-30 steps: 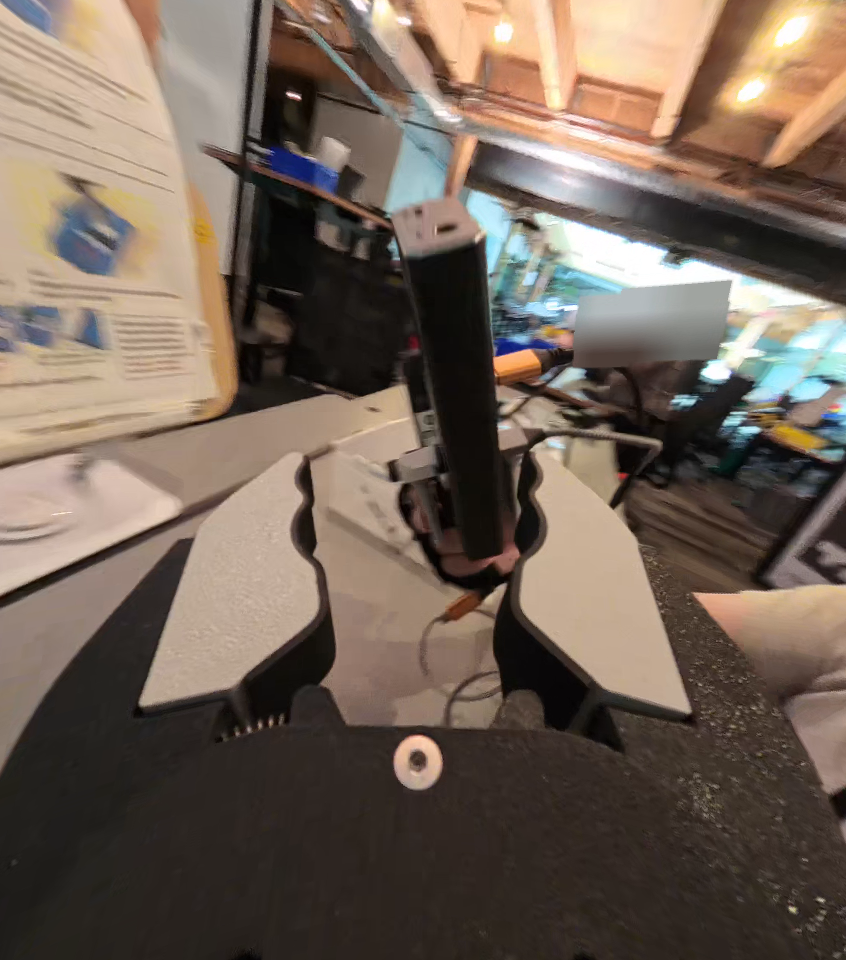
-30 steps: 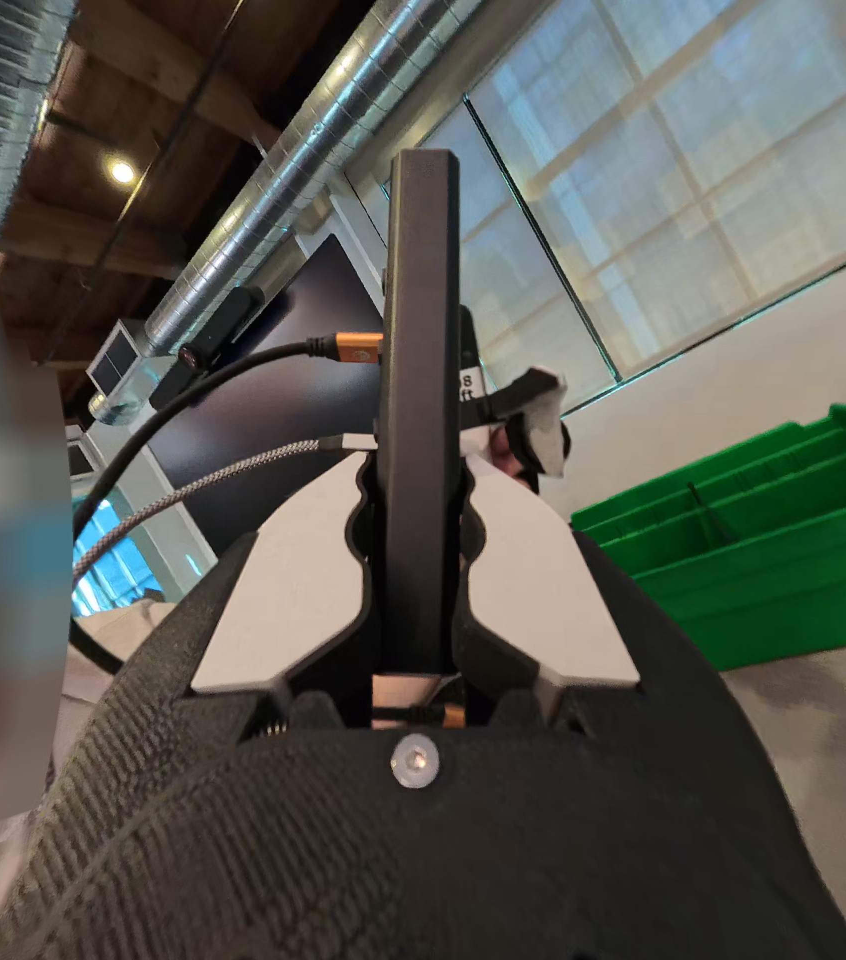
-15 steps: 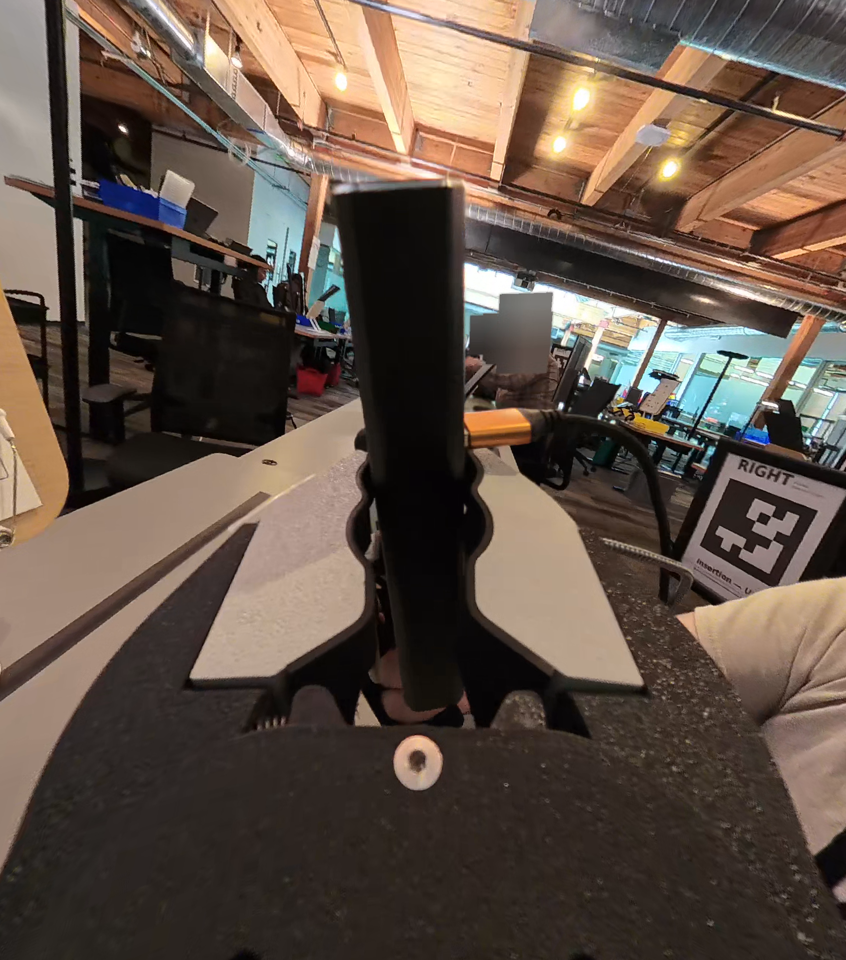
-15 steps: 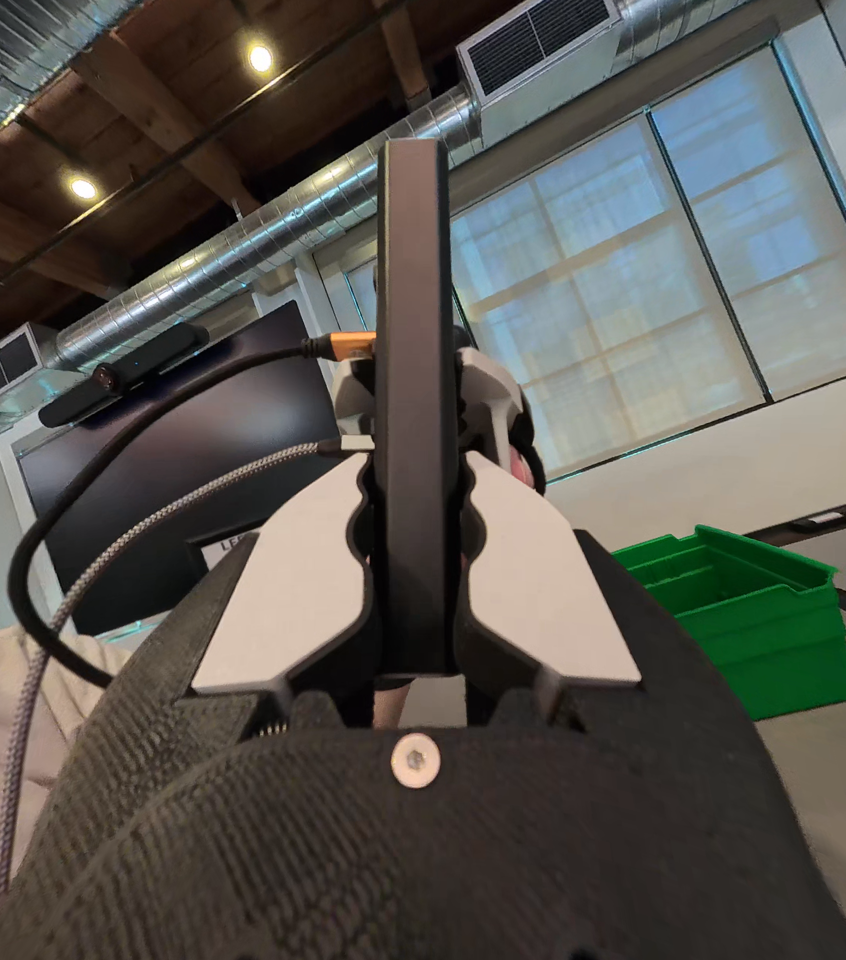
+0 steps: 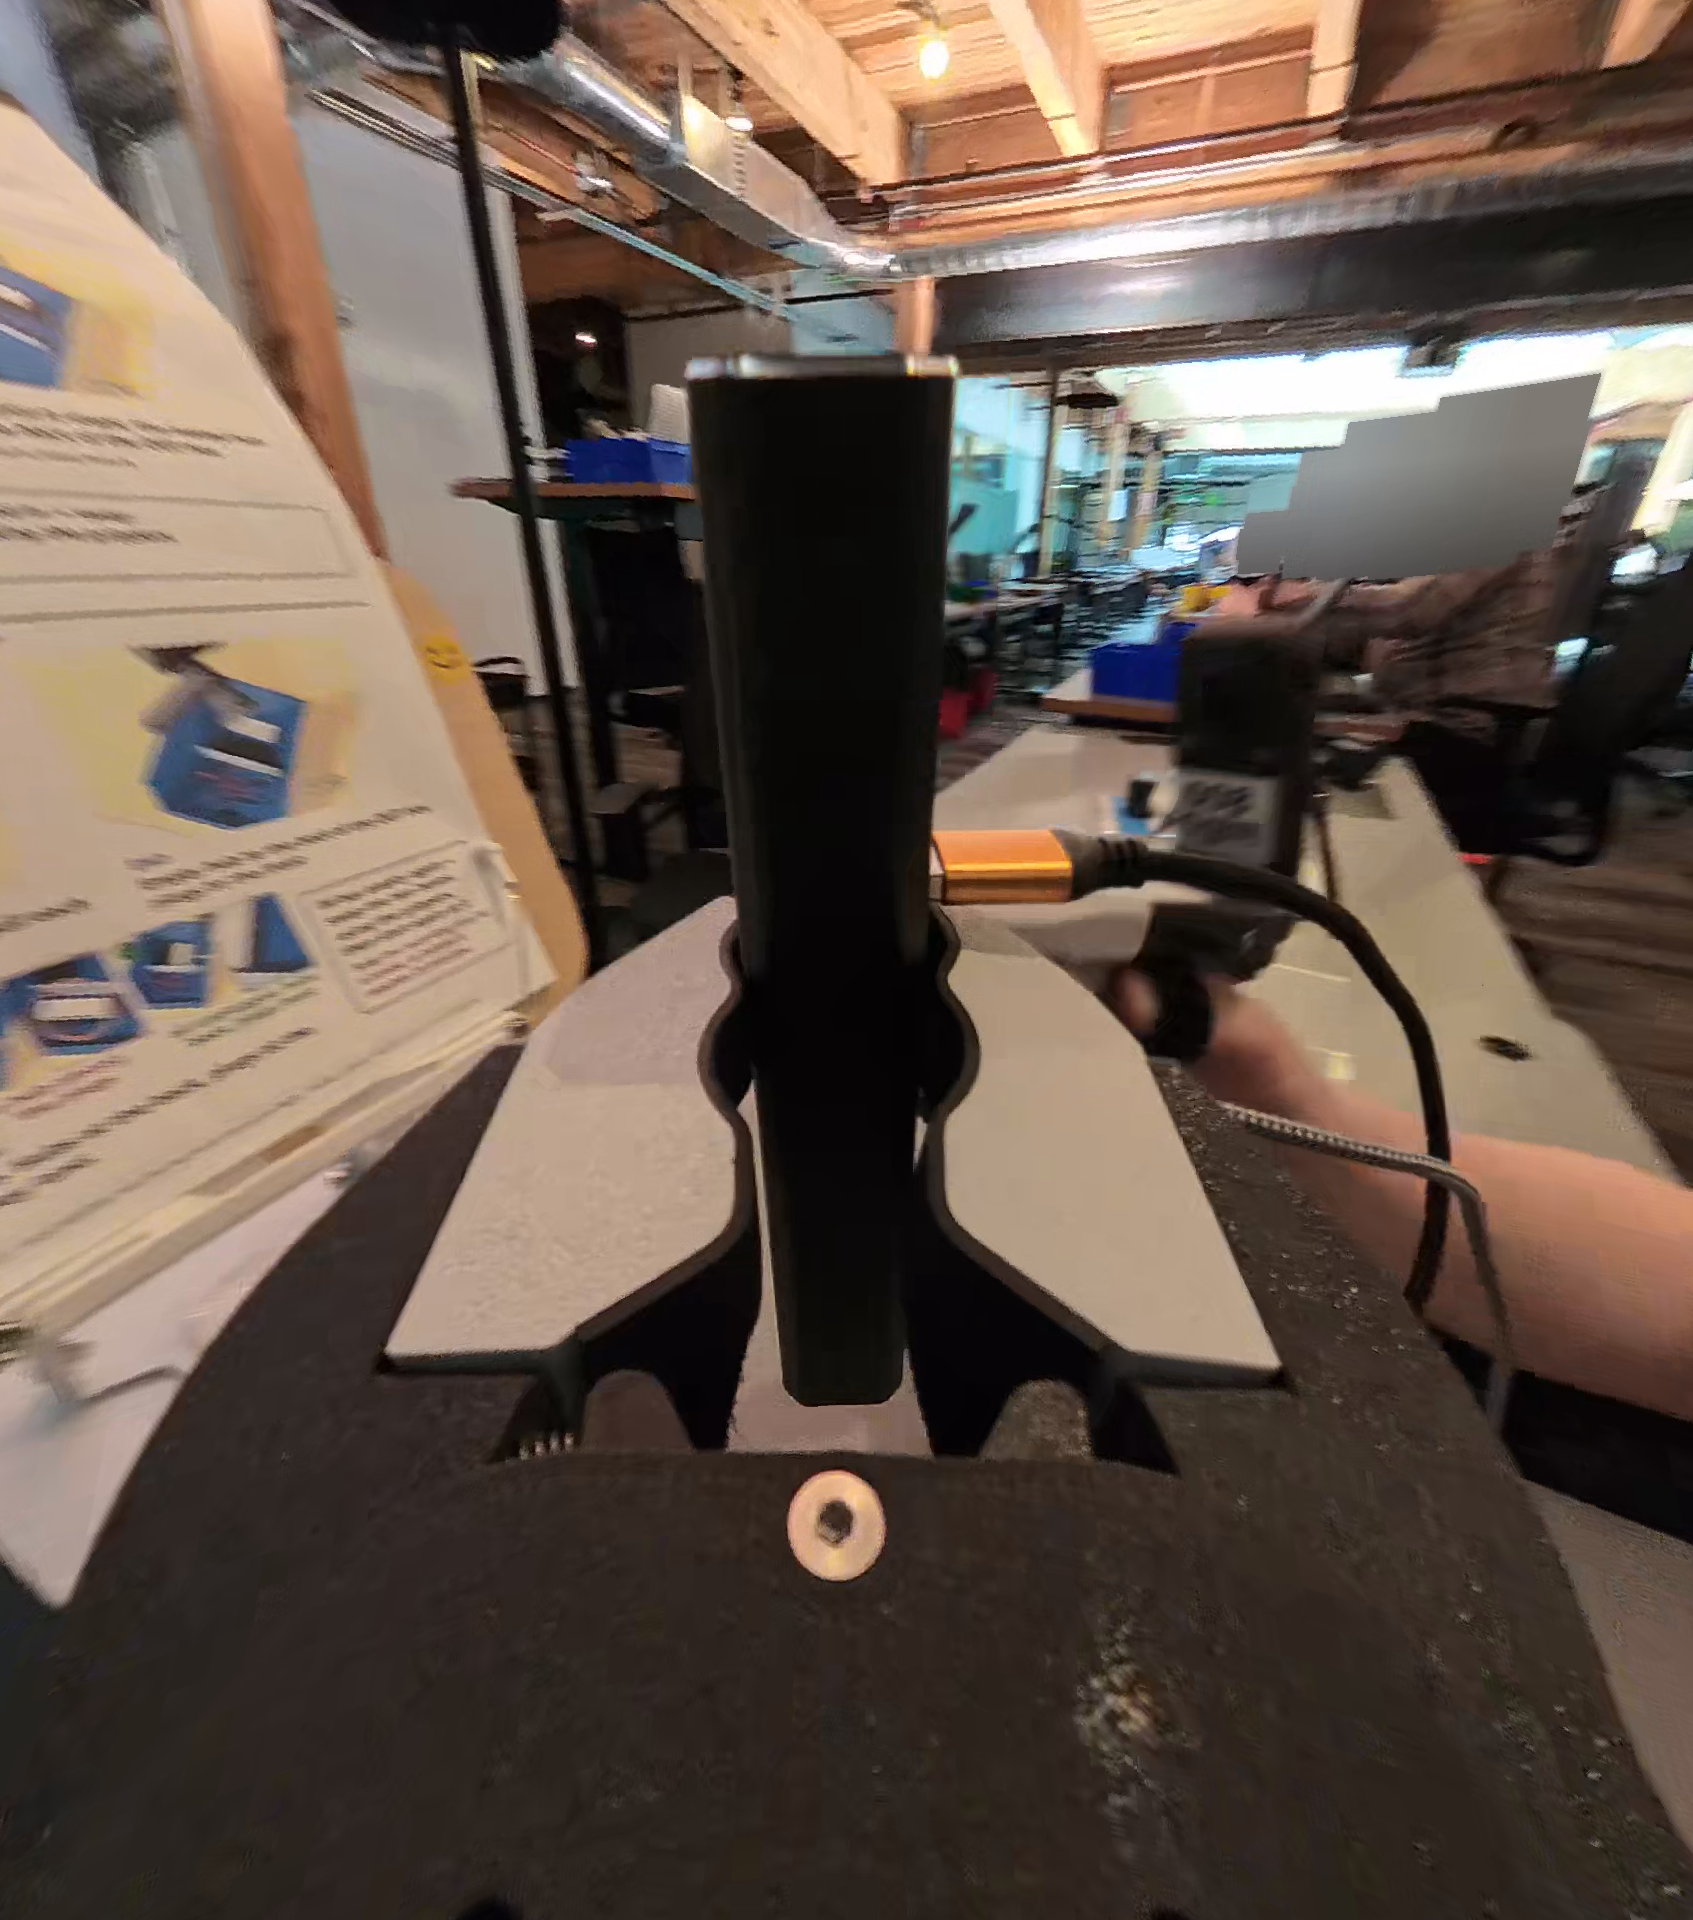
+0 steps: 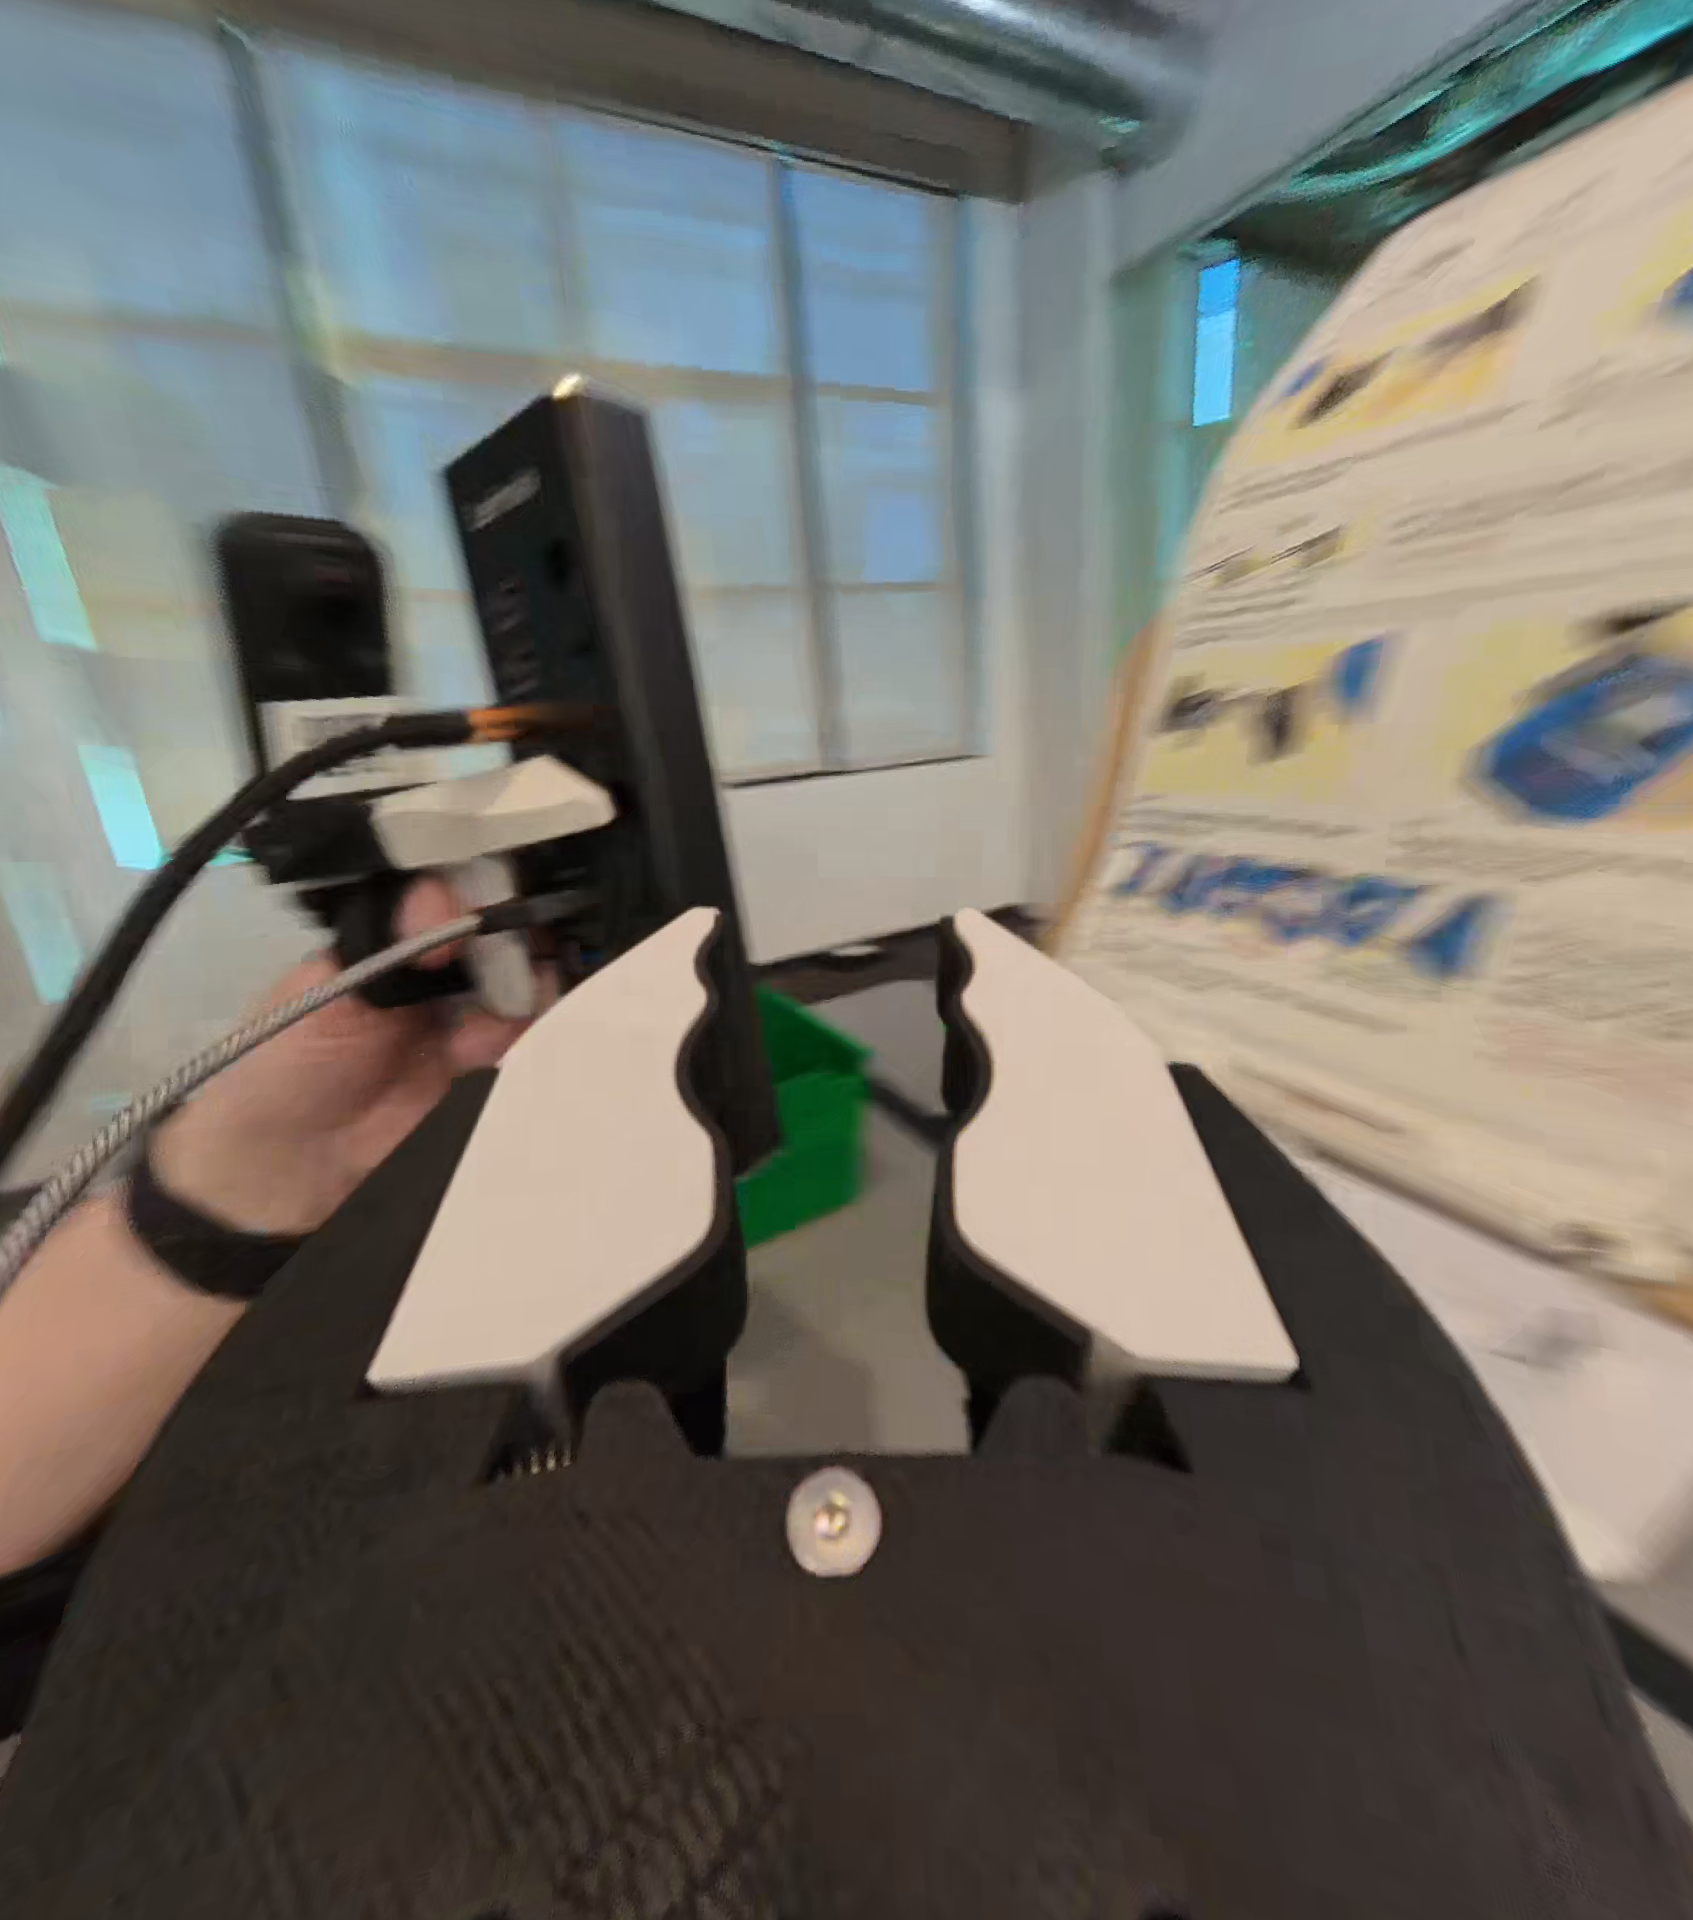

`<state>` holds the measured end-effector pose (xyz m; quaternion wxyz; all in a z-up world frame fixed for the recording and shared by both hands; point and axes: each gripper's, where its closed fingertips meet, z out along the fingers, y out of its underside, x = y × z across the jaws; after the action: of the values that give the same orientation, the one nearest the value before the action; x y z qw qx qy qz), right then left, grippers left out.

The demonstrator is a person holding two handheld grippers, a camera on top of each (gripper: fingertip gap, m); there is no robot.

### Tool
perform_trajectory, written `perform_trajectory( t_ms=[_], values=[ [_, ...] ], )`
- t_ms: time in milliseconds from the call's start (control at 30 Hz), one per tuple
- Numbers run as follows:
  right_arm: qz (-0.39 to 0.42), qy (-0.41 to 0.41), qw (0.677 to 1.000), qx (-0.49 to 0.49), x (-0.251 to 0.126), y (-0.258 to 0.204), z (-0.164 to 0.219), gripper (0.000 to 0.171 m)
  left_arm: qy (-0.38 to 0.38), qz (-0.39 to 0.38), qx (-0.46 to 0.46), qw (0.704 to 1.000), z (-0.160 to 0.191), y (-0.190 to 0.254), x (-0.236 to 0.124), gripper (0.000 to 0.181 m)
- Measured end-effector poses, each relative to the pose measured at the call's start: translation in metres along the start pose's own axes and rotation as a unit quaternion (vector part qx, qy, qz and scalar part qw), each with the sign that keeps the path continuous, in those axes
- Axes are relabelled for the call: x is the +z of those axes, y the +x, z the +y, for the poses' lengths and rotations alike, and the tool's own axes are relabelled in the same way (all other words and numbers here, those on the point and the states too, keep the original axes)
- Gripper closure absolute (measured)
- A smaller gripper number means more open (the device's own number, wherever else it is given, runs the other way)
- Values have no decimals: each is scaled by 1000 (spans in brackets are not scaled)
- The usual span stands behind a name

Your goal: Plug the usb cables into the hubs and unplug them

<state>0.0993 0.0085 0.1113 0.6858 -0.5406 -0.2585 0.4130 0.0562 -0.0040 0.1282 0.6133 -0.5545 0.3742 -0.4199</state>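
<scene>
A long black USB hub [image 5: 826,831] stands upright, and my left gripper [image 5: 837,935] is shut on its lower half. An orange-collared USB plug [image 5: 1003,868] on a black cable [image 5: 1341,935] sits in the hub's right side. A silver braided cable [image 5: 1341,1148] hangs below it. In the right wrist view the hub [image 6: 593,675] stands left of centre with the orange plug [image 6: 520,719] and the braided cable's plug [image 6: 520,914] both in it. My right gripper [image 6: 826,935] is open and empty, just right of the hub.
A large printed poster board [image 5: 125,727] leans at the left, and it also shows in the right wrist view [image 6: 1496,727]. A green bin [image 6: 806,1127] stands on the grey table beyond the right gripper. A forearm [image 5: 1548,1268] reaches across at the right. The tips of one gripper are about 6 cm away from the tips of the other.
My left gripper closed on the hub. My right gripper, which was shut on the hub, has opened, let go and swung away to the right. Both cables stay plugged in.
</scene>
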Motion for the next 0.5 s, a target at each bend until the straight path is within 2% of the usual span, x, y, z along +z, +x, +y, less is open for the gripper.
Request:
perform_trajectory(
  t_ms=[100,200,300,400,500],
  values=[
    [94,26,991,-96,-22,-2,-54,132,-1,-61,45,997,0,-12,-3,153],
    [114,68,978,-164,-31,-51,-91,135,-9,-116,99,988,5,-20,-1,153],
    [137,59,967,-206,-14,-77,-76,135,-6,-133,118,984,11,-18,6,153],
    [182,-21,952,-244,7,-59,-39,132,-4,-122,107,987,18,-12,14,153],
    [177,-43,958,-221,14,-49,-21,142,-10,-126,112,986,22,-10,18,153]
  ],
)
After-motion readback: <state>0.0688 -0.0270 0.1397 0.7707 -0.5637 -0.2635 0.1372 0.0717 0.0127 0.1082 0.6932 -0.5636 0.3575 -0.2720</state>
